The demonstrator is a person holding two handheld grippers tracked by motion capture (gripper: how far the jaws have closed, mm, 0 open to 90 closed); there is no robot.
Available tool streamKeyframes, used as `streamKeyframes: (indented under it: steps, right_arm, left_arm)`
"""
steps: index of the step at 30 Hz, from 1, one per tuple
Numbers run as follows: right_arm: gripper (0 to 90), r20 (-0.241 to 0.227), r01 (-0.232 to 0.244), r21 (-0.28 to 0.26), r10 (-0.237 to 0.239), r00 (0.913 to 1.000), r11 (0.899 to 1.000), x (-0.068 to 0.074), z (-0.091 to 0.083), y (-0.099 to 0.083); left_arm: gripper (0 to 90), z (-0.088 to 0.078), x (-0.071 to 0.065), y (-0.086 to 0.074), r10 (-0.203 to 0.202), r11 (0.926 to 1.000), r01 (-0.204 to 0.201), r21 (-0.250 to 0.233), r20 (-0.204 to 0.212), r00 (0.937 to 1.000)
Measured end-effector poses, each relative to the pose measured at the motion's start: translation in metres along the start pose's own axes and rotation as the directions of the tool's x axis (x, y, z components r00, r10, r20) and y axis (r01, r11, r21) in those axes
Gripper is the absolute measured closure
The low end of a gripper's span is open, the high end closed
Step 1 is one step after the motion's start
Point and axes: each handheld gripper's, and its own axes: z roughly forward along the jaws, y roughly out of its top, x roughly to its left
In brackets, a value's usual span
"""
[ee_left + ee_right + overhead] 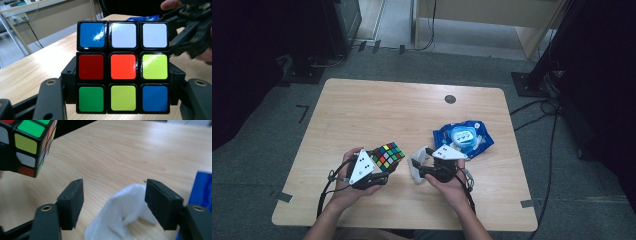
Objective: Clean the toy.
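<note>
A scrambled Rubik's cube (387,156) is held just above the wooden table (377,110) at the front left, with my left gripper (381,166) shut on its two sides. In the left gripper view the cube (122,66) faces the camera, clamped between the black jaws. My right gripper (420,163) is to the right of the cube, tilted down, and is open. In the right gripper view a crumpled white cloth (120,220) lies on the table between and below the jaws, and neither pad presses on it. The cube (27,142) appears at the upper left there.
A blue packet with a white round insert (464,137) lies just behind the right gripper. A small dark grommet (450,99) sits near the table's far edge. Cables and stand bases lie on the floor around the table.
</note>
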Motion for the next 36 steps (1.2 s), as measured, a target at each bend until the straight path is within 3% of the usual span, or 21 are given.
streamKeyframes:
  steps: [2,6,13,19,26,32,36]
  right_arm:
    - [33.8,0.041,0.031,-0.033,-0.030,0.9987,0.999,0.004,0.003,0.001]
    - [36.6,0.029,0.044,-0.098,-0.041,0.9987,0.994,0.004,0.002,0.006]
    - [33.7,0.028,0.023,0.019,-0.023,0.9993,1.000,-0.003,0.024,0.000]
    - [33.8,0.038,0.044,0.076,-0.047,0.9982,0.996,-0.003,0.021,-0.007]
    - [37.4,0.048,0.027,0.148,-0.035,0.9983,0.989,-0.011,0.019,-0.023]
    - [59.3,0.059,0.021,0.224,-0.035,0.9976,0.974,-0.014,0.024,-0.028]
    - [70.9,0.084,0.007,0.224,-0.026,0.9961,0.975,-0.016,0.022,-0.029]
  left_arm:
    - [33.8,-0.001,-0.001,0.000,0.000,1.0000,0.000,-0.003,0.003,1.0000]
    - [33.8,-0.002,-0.002,-0.001,-0.001,1.0000,0.001,0.001,0.005,1.0000]
    - [33.8,-0.002,-0.004,-0.004,-0.003,0.9999,0.003,0.017,0.006,1.0000]
    - [33.8,-0.002,-0.003,-0.005,-0.004,0.9998,0.004,0.022,0.004,1.0000]
    - [33.8,0.001,-0.006,-0.003,0.003,0.9998,-0.003,0.018,0.017,0.9998]
    - [33.8,0.002,-0.006,-0.003,-0.008,0.9998,0.007,0.021,0.031,0.9995]
    - [33.8,0.001,-0.005,-0.004,-0.017,0.9997,0.016,0.018,0.031,0.9994]
